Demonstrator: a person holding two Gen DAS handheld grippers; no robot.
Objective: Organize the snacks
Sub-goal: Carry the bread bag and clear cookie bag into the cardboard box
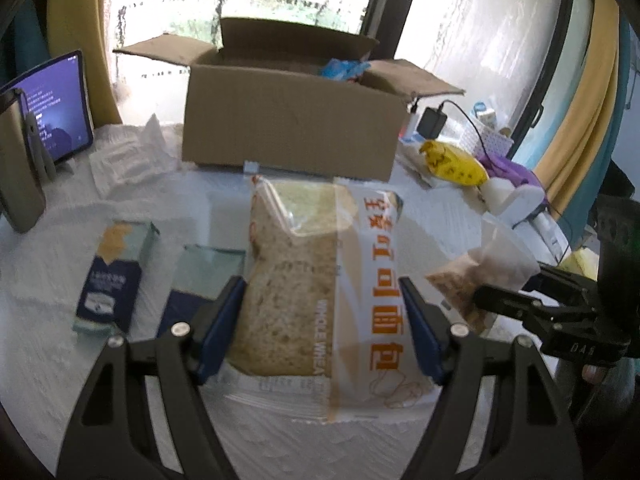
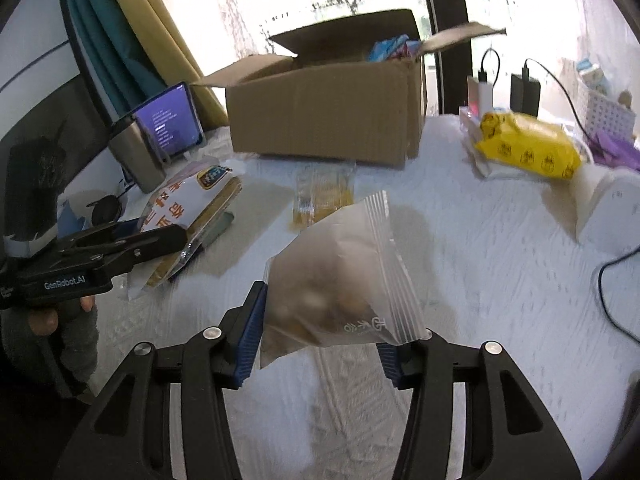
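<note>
My left gripper (image 1: 322,326) is shut on a whole-wheat bread pack (image 1: 316,280), held above the white table. My right gripper (image 2: 320,336) is shut on a frosted zip bag of snacks (image 2: 340,280), lifted off the table. That bag also shows at the right of the left wrist view (image 1: 476,268). An open cardboard box (image 1: 292,120) stands at the back with blue packets inside, also in the right wrist view (image 2: 324,112). Two blue snack boxes (image 1: 112,276) lie left of the bread.
A tablet (image 1: 52,108) and a steel cup (image 2: 136,156) stand at the back left. A yellow bag (image 2: 528,148), chargers with cables (image 2: 524,92), a white basket (image 2: 604,116) and a small clear packet (image 2: 320,196) sit on the white cloth (image 2: 480,280).
</note>
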